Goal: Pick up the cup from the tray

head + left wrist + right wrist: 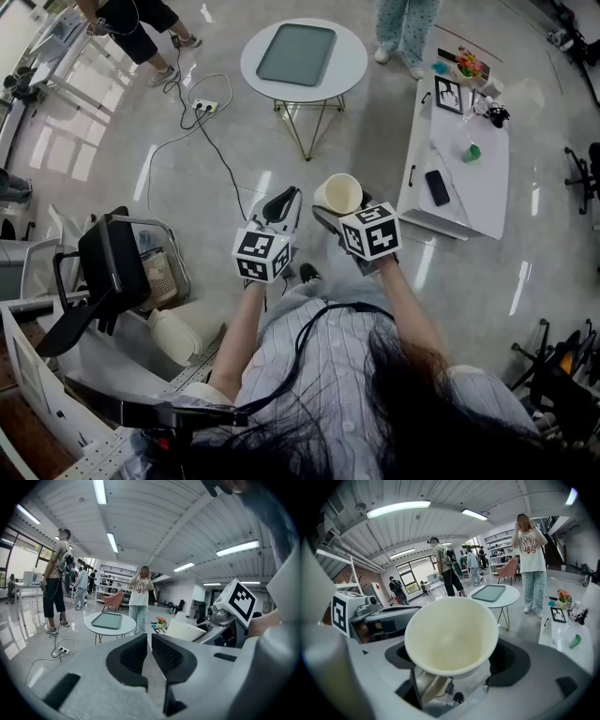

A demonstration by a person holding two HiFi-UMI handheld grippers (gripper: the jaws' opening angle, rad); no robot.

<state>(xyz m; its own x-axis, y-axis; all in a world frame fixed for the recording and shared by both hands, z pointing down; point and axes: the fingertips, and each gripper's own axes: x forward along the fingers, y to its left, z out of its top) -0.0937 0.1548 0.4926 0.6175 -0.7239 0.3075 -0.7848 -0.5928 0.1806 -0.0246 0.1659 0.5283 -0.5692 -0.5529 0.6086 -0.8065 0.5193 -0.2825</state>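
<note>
Right gripper (330, 214) fingers clamp cup (339, 194), well apart from tray (296, 53) on round worktop (352, 66); left gripper (281, 202) fingers nearly together, empty.

Phone (437, 187) on white desk (480, 195); floor power strip (203, 106)

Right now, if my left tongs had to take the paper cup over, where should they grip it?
Probably the paper cup's upper wall under the rim, from the left: the right tongs clamp its narrower lower body, leaving the wide top free. The left tongs are shut; open first.
</note>
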